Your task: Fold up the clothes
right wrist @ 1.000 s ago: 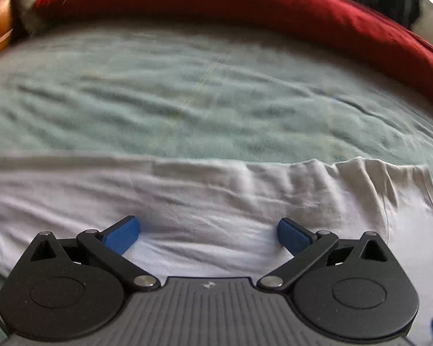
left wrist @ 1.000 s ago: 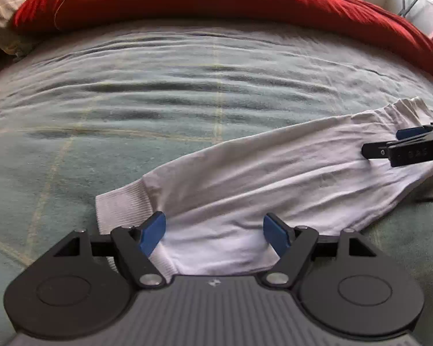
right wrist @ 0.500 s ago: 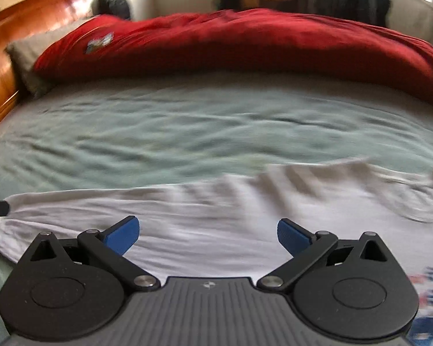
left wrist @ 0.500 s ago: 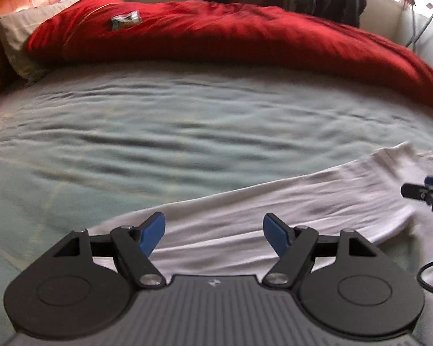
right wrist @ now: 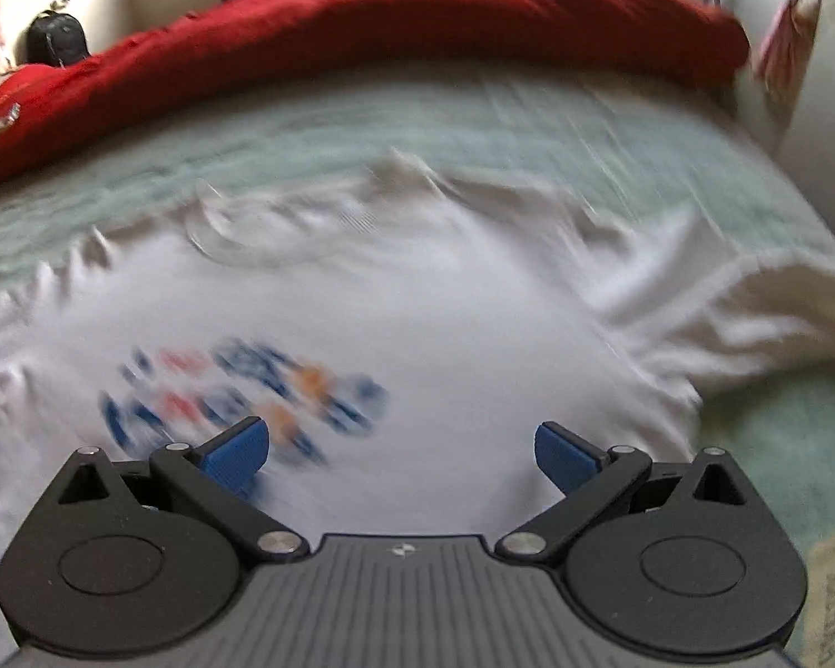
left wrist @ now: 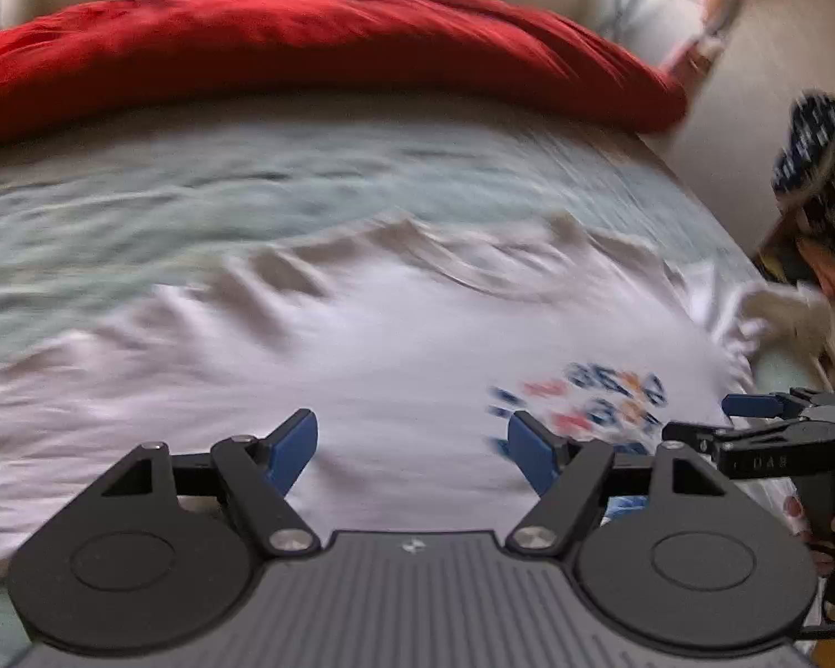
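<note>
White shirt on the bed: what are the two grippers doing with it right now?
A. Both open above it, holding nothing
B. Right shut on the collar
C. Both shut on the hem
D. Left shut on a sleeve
A: the left gripper and the right gripper both stand open over the white shirt, nothing between their fingers.

Bed [left wrist: 139,206] has a pale green sheet, white shirt [left wrist: 362,345] spread flat on it, red duvet [left wrist: 306,50] bunched along the far edge behind the shirt.
</note>
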A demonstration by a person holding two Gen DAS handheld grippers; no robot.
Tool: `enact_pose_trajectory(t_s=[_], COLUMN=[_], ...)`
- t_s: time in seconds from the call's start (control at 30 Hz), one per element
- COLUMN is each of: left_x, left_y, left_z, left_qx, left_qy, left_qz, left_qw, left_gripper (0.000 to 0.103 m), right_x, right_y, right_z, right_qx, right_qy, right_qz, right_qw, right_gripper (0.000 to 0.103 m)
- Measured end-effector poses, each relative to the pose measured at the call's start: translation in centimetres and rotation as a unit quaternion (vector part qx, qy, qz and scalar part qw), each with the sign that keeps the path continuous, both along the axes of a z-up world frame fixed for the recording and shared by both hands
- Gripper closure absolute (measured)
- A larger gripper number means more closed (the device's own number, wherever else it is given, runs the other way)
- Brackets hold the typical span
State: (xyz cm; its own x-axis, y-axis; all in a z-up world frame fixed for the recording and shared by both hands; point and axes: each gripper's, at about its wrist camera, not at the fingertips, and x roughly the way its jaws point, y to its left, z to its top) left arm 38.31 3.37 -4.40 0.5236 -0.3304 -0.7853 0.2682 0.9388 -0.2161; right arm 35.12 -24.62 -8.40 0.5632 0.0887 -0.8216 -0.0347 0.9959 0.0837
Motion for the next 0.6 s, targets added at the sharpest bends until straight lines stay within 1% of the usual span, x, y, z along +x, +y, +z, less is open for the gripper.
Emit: enact_pose_trajectory(t_s=[0.07,0.1,0.23,0.3,0.37,0.43,0.53,0.6], left_x=[-0.7,-1.0,-0.2,0.2,0.6,1.0,1.6,3.5], left_y=[-1.3,-2.0,-3.8,-4.7,-5.6,-6.5,-7.9,-9.9], left_z=[-1.2,-1.8,-1.4,-1.1,-0.9,-0.7,-0.4,-0.4], left_qx=[0.009,0.014,0.026,0.032,0.038,0.044,0.052,0.036], left_qy=[0.015,0.022,0.017,0.015,0.012,0.01,0.006,0.003], left_qz=[0.005,0.007,0.001,-0.002,-0.005,-0.008,-0.012,-0.025], left_qw=[0.9998,0.9996,0.9995,0.9994,0.9992,0.999,0.9985,0.999], left_gripper=[0.027,0.027,0.026,0.027,0.027,0.027,0.027,0.027], right_x=[-1.3,-2.1,-4.7,-5.3,-5.3,-4.8,-3.5,-2.4], right_y=[-1.9,-2.7,-4.3,-4.5,-4.9,-5.3,-5.8,-6.2], right_z=[-0.8,-1.0,-1.4,-1.1,-0.8,-0.4,0.2,0.3], right_qx=[0.001,0.001,-0.002,-0.002,0.005,0.025,0.047,0.052], right_qy=[0.013,0.012,0.015,0.016,0.017,0.015,-0.011,-0.025], right_qz=[0.005,0.015,0.049,0.065,0.069,0.057,0.041,0.035], right_qw=[1.0,1.0,0.999,0.998,0.997,0.998,0.998,0.998], right_gripper=[0.0,0.0,0.0,0.0,0.0,0.0,0.0,0.0])
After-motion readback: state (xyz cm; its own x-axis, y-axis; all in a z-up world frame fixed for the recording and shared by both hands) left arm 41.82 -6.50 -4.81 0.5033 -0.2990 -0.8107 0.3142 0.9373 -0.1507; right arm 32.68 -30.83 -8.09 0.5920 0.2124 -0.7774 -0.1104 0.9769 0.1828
